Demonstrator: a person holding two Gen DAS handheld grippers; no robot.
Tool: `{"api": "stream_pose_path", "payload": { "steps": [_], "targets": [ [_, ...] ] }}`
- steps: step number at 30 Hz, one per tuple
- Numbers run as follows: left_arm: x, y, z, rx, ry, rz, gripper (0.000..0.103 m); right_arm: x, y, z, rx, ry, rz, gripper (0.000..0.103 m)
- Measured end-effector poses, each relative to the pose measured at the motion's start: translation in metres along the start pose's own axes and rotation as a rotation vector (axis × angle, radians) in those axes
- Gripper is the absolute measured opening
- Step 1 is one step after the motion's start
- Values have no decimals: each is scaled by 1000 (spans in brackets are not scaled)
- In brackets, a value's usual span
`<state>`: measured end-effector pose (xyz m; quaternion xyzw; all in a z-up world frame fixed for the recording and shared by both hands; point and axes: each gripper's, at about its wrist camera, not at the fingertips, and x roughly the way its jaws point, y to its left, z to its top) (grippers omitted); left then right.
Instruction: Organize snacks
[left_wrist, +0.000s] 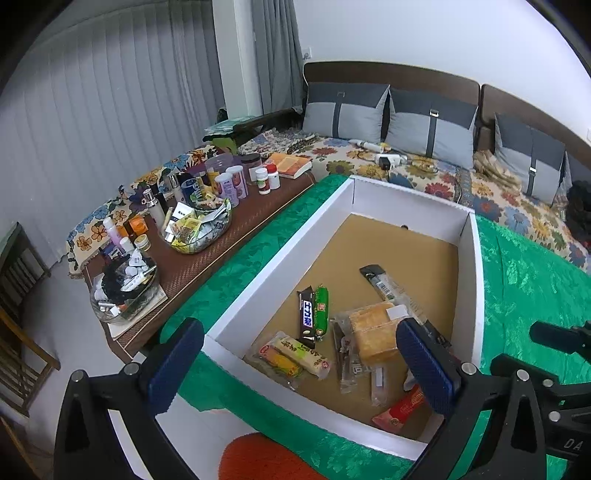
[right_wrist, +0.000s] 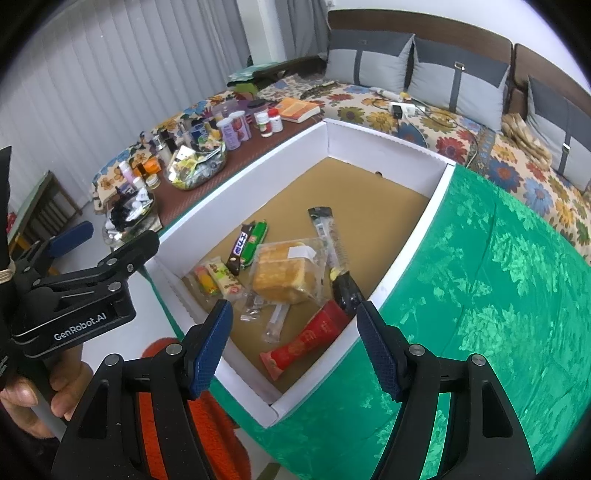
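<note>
Green cloth (right_wrist: 480, 295) surrounds the white-walled box (right_wrist: 436, 192), snacks (right_wrist: 284, 273) crowding its near end, far half bare, while left gripper (left_wrist: 299, 369) and right gripper (right_wrist: 295, 347) hover spread, empty

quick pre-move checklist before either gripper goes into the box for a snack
1. Left gripper open, nothing between its pads: ok.
2. Right gripper open and empty: ok.
3. Both grippers clear of the box walls: ok.
4. Red packet nearest the right gripper, top unobstructed: ok.
5. Cake packet lies free: not ok, it overlaps smaller wrappers.
6. Sorting destination marked: cannot tell.
</note>
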<state>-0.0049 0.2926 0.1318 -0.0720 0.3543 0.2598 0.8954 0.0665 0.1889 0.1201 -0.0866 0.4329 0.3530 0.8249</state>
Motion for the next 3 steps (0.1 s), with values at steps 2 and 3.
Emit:
{"api": "stream_pose_path", "payload": {
  "steps": [2, 3],
  "targets": [
    [-1, 0, -1, -7, -5, -14, 103, 1, 1, -1, 0, 2, -1, 73],
    [-1, -1, -2, -7, -5, -14, 103, 1, 1, -1, 0, 2, -2, 73]
  ]
}}
